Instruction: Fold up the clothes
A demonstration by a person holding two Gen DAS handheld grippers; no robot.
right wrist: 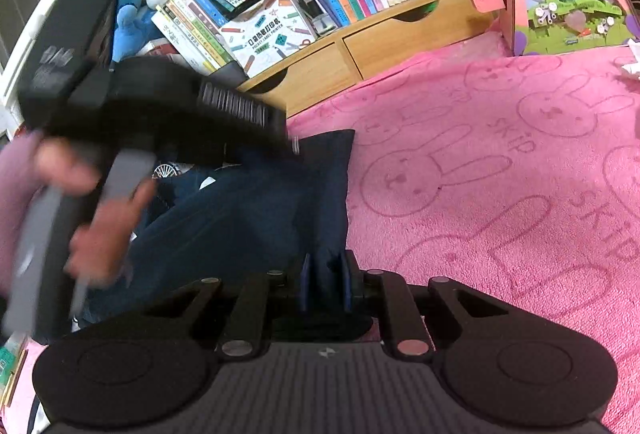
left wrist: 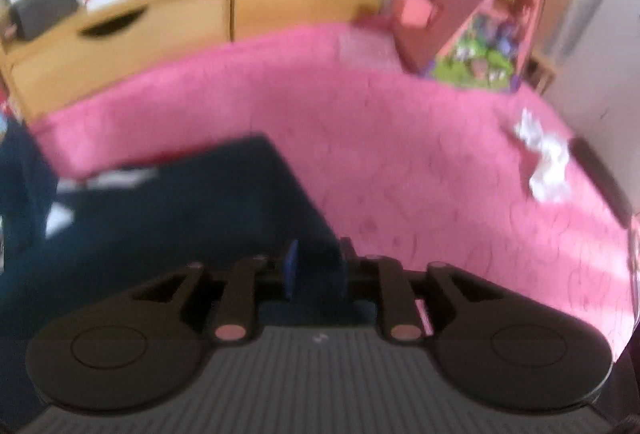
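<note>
Navy garment [right wrist: 256, 210] pinched by right gripper [right wrist: 325, 280] and left gripper [left wrist: 316, 268]. "SKIP" read on pink blanket [right wrist: 500, 194]; "POCKET LABEL PRINTER" on far box [right wrist: 268, 34].

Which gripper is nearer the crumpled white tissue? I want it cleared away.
Neither clearly: left gripper and right gripper both clamp the navy garment, with the tissue far across the pink blanket.

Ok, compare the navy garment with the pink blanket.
The navy garment is dark and plain; the pink blanket is bright with a bunny pattern. The garment is bunched and pinched by the right gripper and the left gripper; the blanket lies spread flat, ungripped. The garment covers only a corner of the blanket. Both are soft fabric.
</note>
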